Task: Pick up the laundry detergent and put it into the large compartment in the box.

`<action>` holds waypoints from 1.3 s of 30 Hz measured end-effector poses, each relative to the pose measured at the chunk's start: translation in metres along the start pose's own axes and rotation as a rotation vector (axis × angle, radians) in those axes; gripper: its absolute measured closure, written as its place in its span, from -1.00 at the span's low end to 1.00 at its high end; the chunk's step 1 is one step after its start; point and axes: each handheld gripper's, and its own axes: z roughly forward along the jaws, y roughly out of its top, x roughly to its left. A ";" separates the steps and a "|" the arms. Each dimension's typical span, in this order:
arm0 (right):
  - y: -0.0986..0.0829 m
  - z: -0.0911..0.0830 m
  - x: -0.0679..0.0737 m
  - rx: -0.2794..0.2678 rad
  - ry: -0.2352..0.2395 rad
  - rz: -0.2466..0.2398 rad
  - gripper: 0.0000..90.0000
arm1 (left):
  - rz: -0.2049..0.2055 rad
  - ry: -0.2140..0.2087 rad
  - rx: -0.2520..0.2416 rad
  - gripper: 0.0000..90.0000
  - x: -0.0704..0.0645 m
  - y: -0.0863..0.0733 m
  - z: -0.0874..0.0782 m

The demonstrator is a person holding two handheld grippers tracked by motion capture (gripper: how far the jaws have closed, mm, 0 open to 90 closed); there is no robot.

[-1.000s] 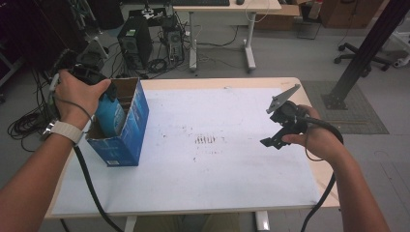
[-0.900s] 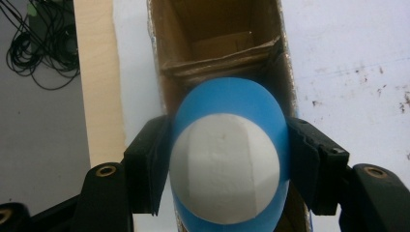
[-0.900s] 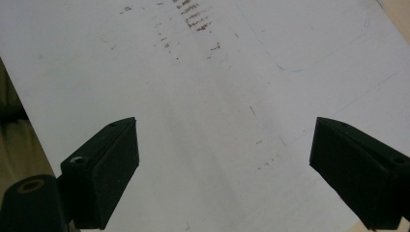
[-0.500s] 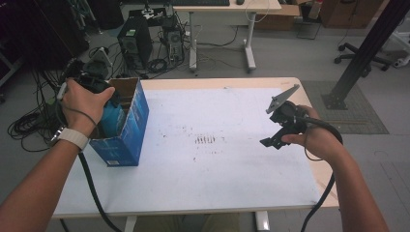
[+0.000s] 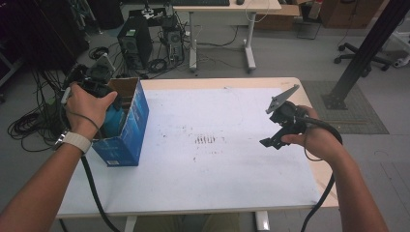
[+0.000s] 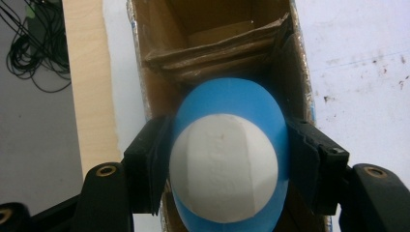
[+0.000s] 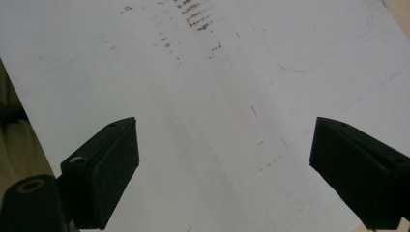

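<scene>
left gripper: clamping blue-white bottle over blue box, left of frame
right gripper: hanging open, idle
next: probably lifting bottle clear

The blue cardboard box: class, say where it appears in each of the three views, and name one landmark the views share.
High view: the blue cardboard box stands at the table's left edge, under the left gripper.
Left gripper view: upper centre, seen from above, open, behind the blue-and-white object in the gripper.
Right gripper view: not in it.
Shared landmark: the white tabletop with brown specks.
</scene>
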 end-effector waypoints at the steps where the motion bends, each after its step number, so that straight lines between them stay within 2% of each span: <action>1: 0.000 0.000 0.000 0.001 0.000 -0.001 -0.77 | 0.001 0.000 0.002 -0.16 0.000 0.000 0.001; 23: -0.006 -0.001 0.000 -0.001 -0.003 0.010 -0.77 | 0.009 -0.009 0.033 -0.15 -0.004 -0.009 0.025; 39: -0.005 0.000 0.001 0.000 -0.001 0.009 -0.77 | 0.009 -0.013 0.032 -0.15 -0.004 -0.014 0.032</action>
